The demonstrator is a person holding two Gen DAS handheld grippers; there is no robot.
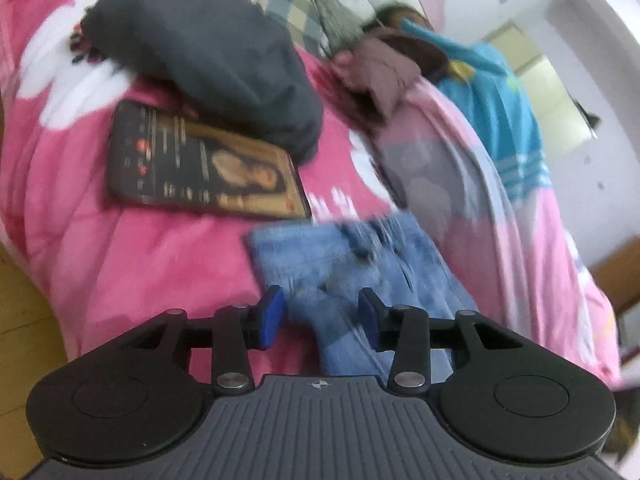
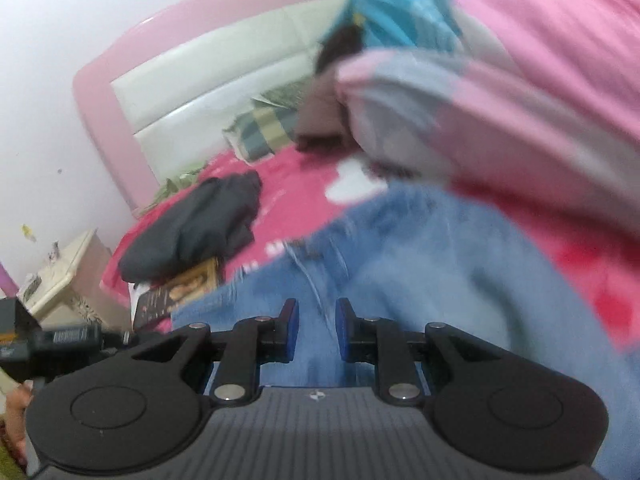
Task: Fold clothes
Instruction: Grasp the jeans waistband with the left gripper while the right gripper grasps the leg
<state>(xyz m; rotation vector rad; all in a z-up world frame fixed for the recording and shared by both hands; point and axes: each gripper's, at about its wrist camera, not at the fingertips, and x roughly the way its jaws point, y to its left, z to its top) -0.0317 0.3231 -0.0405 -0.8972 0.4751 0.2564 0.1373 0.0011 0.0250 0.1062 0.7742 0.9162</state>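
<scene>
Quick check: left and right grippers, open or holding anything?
Left gripper: jaws open over the jeans, nothing gripped.
Right gripper: jaws narrowly open above the jeans, nothing gripped.

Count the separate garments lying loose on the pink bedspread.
2 clearly: blue jeans near the left gripper, and a dark grey garment further back, overlapping a dark flat box. More may be hidden in the bedding pile at right.

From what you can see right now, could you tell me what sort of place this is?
Most likely a bedroom: a padded headboard, a pillow and a pink blanket strewn with clothes, including jeans.
</scene>
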